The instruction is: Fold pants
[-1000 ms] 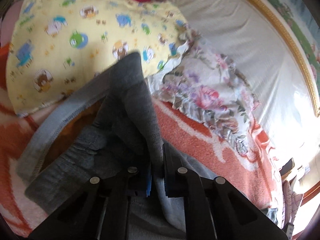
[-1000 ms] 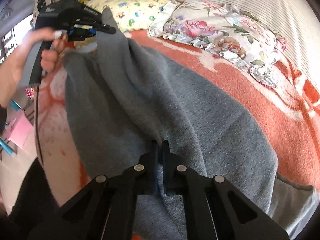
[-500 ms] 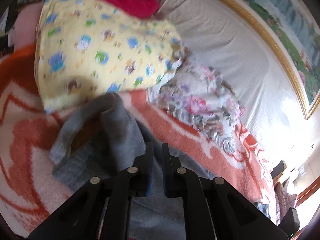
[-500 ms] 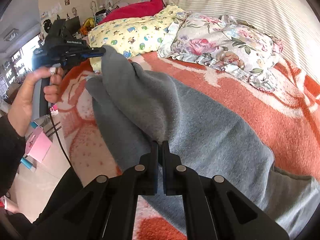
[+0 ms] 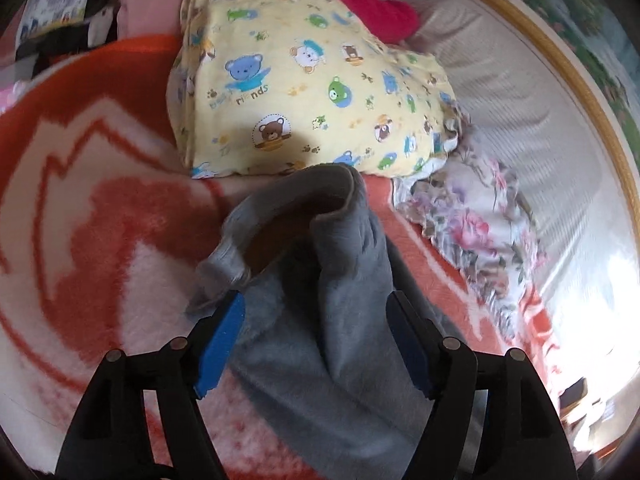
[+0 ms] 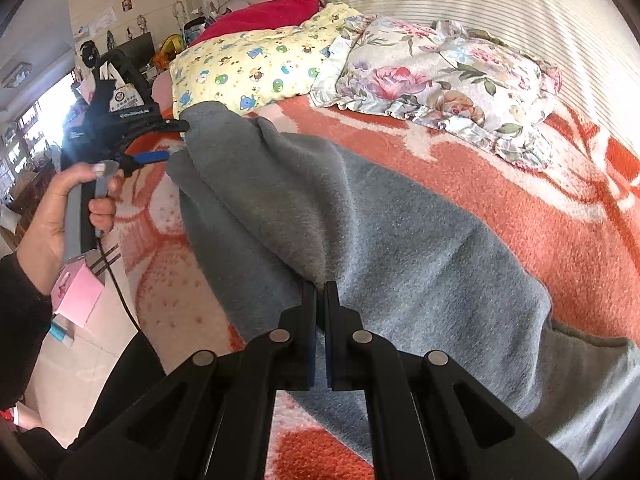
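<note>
Grey fleece pants (image 6: pixel 400 240) lie across an orange and white blanket (image 6: pixel 520 200) on a bed. In the left wrist view the pants (image 5: pixel 348 280) show a bunched end with its opening facing up, resting on the blanket (image 5: pixel 100 240). My left gripper (image 5: pixel 316 312) is open, its blue pads on either side of that end, not pinching it. It also shows in the right wrist view (image 6: pixel 176 140), held in a hand at the pants' far end. My right gripper (image 6: pixel 320 292) is shut on a raised fold of the pants.
A yellow cartoon-print pillow (image 5: pixel 304 92) and a floral pillow (image 5: pixel 480 232) lie at the head of the bed, just beyond the pants. A red pillow (image 6: pixel 260 16) sits behind them. A pink box (image 6: pixel 76 296) and clutter stand beside the bed at left.
My left gripper has opened and let go of the pants' end, which has dropped onto the blanket. My right gripper stays shut on its fold.
</note>
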`<state>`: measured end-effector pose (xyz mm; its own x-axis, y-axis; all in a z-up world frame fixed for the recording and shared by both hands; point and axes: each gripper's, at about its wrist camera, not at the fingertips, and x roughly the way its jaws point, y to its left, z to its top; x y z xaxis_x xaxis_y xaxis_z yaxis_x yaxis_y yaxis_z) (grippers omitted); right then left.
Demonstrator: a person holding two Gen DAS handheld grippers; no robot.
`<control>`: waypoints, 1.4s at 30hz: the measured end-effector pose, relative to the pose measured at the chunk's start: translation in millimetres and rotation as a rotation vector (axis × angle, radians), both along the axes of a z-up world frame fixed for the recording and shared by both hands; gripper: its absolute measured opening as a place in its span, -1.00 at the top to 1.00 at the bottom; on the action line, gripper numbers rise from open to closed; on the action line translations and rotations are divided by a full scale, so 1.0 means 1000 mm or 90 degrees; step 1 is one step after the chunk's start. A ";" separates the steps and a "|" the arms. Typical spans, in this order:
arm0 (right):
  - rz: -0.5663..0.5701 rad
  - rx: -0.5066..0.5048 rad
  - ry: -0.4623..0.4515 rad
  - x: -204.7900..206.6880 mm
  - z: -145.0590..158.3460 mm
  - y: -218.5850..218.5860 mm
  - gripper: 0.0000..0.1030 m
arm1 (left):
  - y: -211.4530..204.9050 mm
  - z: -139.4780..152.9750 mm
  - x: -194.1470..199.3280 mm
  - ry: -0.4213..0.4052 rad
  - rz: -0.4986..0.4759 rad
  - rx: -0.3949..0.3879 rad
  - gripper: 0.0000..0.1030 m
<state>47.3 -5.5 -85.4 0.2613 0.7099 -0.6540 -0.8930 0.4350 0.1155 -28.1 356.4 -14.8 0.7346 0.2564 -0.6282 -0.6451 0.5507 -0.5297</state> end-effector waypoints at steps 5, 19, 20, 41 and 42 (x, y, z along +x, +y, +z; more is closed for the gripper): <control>-0.004 -0.003 0.013 0.001 -0.006 0.001 0.92 | 0.013 -0.005 0.033 -0.005 -0.047 0.006 0.35; -0.017 0.034 0.007 0.004 0.020 -0.026 0.92 | -0.015 0.027 -0.033 -0.073 -0.101 0.050 0.89; -0.015 0.028 0.013 0.004 0.016 -0.026 0.92 | -0.013 0.020 -0.033 -0.064 -0.097 0.043 0.89; -0.020 0.013 0.141 0.011 -0.036 -0.020 0.38 | -0.006 -0.021 -0.062 -0.035 -0.030 0.020 -0.26; -0.023 0.018 0.141 0.012 -0.034 -0.023 0.35 | -0.007 -0.020 -0.064 -0.039 -0.029 0.014 -0.29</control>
